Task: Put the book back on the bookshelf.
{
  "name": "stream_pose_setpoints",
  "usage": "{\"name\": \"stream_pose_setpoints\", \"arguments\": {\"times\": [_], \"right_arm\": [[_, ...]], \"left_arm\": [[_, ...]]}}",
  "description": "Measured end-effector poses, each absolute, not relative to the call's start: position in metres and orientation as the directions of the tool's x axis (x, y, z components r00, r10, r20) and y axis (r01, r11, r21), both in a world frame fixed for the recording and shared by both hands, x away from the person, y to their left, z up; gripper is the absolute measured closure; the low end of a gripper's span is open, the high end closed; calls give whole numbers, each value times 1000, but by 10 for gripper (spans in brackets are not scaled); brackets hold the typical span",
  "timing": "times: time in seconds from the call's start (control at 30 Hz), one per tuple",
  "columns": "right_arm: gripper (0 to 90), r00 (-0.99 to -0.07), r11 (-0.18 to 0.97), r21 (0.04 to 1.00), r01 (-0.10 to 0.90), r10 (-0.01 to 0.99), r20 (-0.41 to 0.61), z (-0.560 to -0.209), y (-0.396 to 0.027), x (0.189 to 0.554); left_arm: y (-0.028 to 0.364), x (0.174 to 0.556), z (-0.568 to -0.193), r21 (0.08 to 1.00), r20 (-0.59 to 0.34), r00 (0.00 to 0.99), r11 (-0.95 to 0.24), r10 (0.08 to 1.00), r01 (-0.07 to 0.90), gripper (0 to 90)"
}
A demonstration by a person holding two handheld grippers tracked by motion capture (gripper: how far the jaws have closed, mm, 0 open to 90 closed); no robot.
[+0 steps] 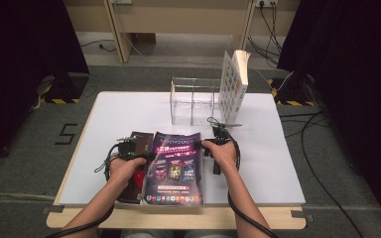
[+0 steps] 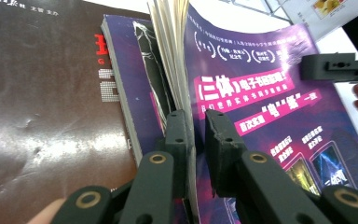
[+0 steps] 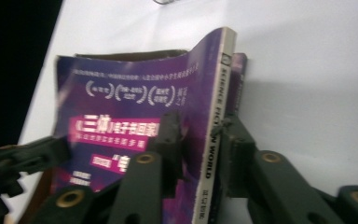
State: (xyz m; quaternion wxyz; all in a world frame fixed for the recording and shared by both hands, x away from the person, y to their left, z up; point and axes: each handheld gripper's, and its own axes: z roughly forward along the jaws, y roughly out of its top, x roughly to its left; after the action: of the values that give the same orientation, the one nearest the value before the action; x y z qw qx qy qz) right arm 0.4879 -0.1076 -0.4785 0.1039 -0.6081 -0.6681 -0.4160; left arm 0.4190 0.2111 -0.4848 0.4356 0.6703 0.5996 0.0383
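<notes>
This looks like a lab or recording studio. A white table stands on grey carpet, flanked by black curtains at nine and three o'clock. Cables trail to wall sockets at one o'clock, and a taped number marks the floor at nine o'clock.

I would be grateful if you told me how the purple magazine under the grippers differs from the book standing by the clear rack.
The purple magazine lies flat near the table's front edge; the white book stands upright at the back, against the clear rack. The magazine's cover is dark purple with pink banners; the book's cover is pale with small coloured squares. The magazine has the left gripper and right gripper at its edges; the book is untouched. Both are softcover.
</notes>
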Motion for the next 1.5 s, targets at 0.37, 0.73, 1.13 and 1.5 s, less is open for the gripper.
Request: {"name": "stream_pose_setpoints", "arguments": {"times": [0.37,0.73,1.13,1.5], "right_arm": [[828,-273,-141,469,872,654,705,-468,-108,478],[830,-342,-171,558,812,635,693,-457,-104,466],[830,-438,-184,682,707,644,628,-428,-101,448],[831,-509,-193,792,580,672,537,-401,-99,432]], "left_arm": [[216,418,-487,656,-450,291,91,844,749,646],[233,401,-475,750,-412,300,133,861,649,437],[252,377,-479,814,-365,307,142,879,563,410],[255,372,-484,825,-365,314,148,877,546,411]]}}
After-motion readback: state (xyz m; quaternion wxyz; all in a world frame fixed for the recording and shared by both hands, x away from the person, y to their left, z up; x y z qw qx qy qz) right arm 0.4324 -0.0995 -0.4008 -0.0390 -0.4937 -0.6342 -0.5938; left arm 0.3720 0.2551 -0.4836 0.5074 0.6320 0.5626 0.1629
